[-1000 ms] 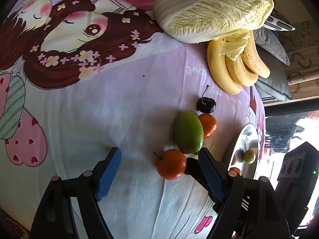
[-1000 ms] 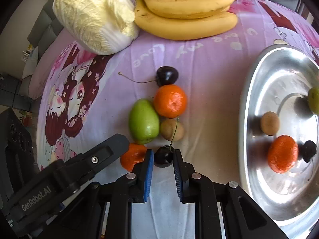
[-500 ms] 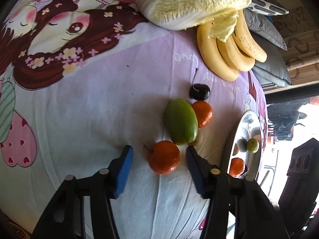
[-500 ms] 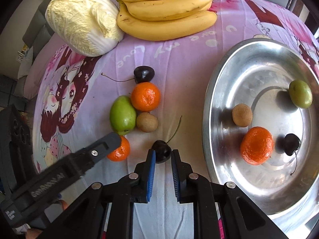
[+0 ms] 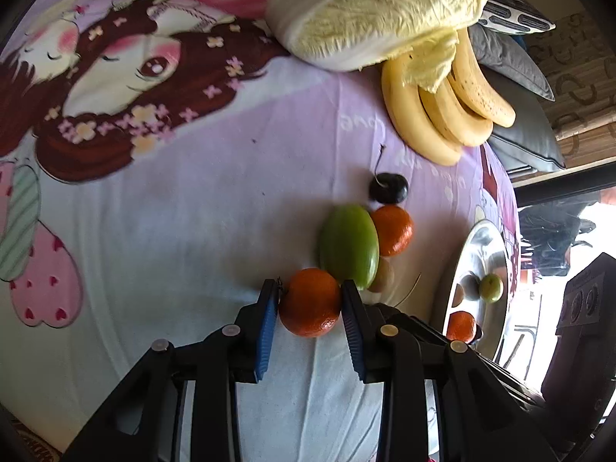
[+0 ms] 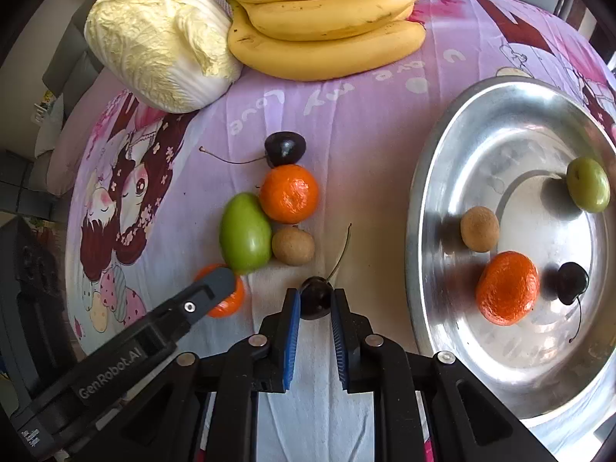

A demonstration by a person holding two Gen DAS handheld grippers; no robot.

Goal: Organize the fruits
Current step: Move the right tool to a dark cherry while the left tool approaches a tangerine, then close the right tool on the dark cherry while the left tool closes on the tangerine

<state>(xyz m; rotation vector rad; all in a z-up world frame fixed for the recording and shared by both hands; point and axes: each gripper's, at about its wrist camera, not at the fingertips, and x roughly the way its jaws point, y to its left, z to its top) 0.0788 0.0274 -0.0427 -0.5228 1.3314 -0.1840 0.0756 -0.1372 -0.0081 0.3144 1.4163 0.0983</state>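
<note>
We see a purple sheet with a cartoon girl, yellow bananas, an orange mandarin, a green fruit, dark cherries, a shiny silver tray, blue fingers.

Non-fruit stuff I'm seeing from here: everything sits on a purple cloth with a big cartoon girl print, and it runs right under my left gripper and off to its left. Far ahead of it, slightly right, lies a whole napa cabbage. Past that, on the far right, are grey cushions and a patterned pillow. From my right gripper, the cabbage is far ahead on the left.
</note>
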